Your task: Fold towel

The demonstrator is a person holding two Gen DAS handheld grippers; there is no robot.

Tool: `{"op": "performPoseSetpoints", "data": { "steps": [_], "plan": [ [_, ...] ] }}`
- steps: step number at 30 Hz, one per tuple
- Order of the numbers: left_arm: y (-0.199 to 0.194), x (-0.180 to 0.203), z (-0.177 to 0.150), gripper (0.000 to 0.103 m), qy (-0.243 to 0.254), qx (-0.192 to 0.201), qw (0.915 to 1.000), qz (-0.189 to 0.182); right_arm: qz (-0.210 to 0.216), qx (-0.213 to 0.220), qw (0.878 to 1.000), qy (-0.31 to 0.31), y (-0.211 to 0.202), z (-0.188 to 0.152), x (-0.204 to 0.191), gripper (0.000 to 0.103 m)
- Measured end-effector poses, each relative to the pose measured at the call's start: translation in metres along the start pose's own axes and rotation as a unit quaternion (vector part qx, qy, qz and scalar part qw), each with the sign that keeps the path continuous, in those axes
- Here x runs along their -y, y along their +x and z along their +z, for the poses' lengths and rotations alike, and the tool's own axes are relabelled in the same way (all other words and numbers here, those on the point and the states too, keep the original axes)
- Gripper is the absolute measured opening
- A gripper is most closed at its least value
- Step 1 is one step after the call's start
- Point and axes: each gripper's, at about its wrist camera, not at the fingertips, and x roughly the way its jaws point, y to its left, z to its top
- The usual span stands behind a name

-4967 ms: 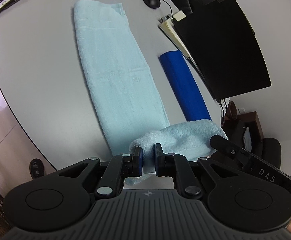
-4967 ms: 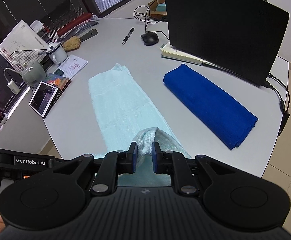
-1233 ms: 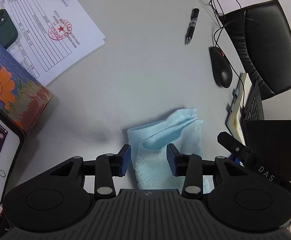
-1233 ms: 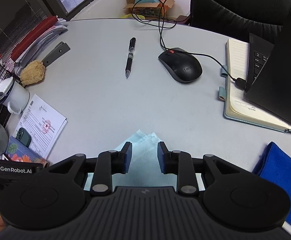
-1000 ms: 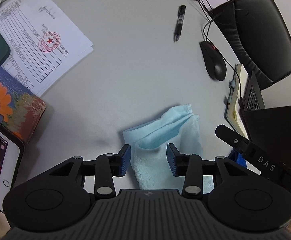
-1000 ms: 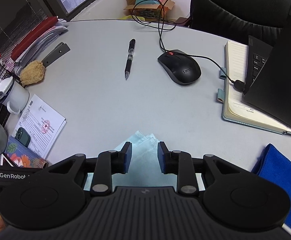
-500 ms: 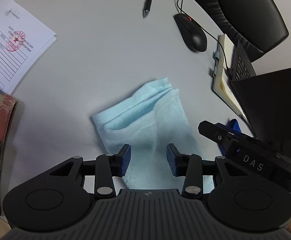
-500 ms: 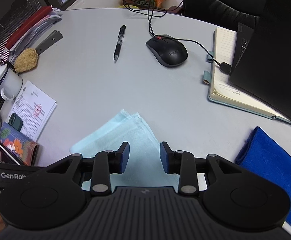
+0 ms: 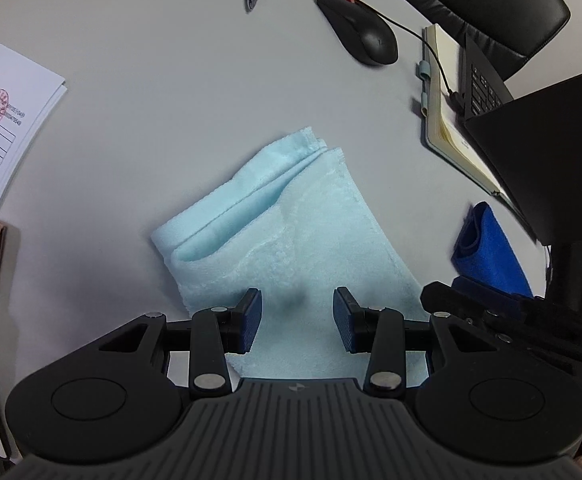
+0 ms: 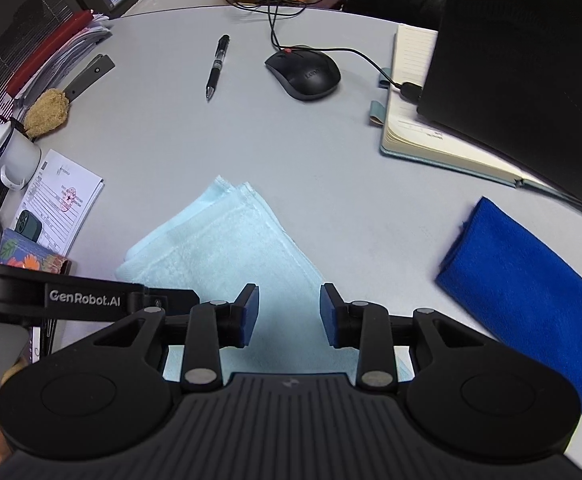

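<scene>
Near the front edge of the desk [image 10: 251, 144], mid-width, the light blue towel [image 10: 227, 248] lies folded over on itself, layered edges stacked at its far end, flat on the surface. Left tongs [image 9: 295, 322] wide apart, holding nothing, hovering above the towel's near part. Right tongs [image 10: 285, 314] also wide, nothing between the pads, above the same towel's near end. Neither touches the cloth as far as the views show.

Step in hand, as a judgement: the towel already sits doubled, several layers visible at the far corner in the left wrist view. This fits either a finished fold with tongs just let go, or a pause ahead of another fold to make it smaller. Cannot settle which. Top layer is slightly offset from the lower ones at the far edge, so the stack is not perfectly squared. If another fold were wanted, both tongs would need to pinch all layers together, since terry layers slide apart easily.

Around: dark blue cloth [image 10: 523, 296] toward the right edge, apart from the towel. Open notebook [image 10: 423, 136] with a laptop [image 10: 531, 60] resting on it at far right. Black mouse [image 10: 303, 72] and its cable, pen [image 10: 217, 66] toward the far edge. Stamped papers [image 10: 65, 200] with a phone [image 10: 28, 224] at left edge, white mug [image 10: 13, 160] beyond. Nothing lies on the towel; the desk just around it is bare, and the dark blue cloth is the closest obstacle on the right.
</scene>
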Motion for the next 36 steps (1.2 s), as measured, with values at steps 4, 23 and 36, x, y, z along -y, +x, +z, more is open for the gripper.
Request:
{"op": "performPoseSetpoints", "data": {
  "steps": [4,23,36],
  "plan": [
    [0.008,-0.001,0.002,0.043,0.013,0.0,0.9997,0.019,-0.002,-0.003,1.0,0.005,-0.004,-0.008,0.006,0.035],
    [0.012,-0.001,0.0,0.045,0.03,-0.01,0.9992,0.024,-0.015,0.002,1.0,0.013,-0.018,-0.035,0.025,0.037],
    [-0.004,0.0,-0.023,0.047,0.041,0.001,0.9989,0.021,-0.026,0.002,1.0,0.009,-0.028,-0.061,0.044,0.043]
  ]
}}
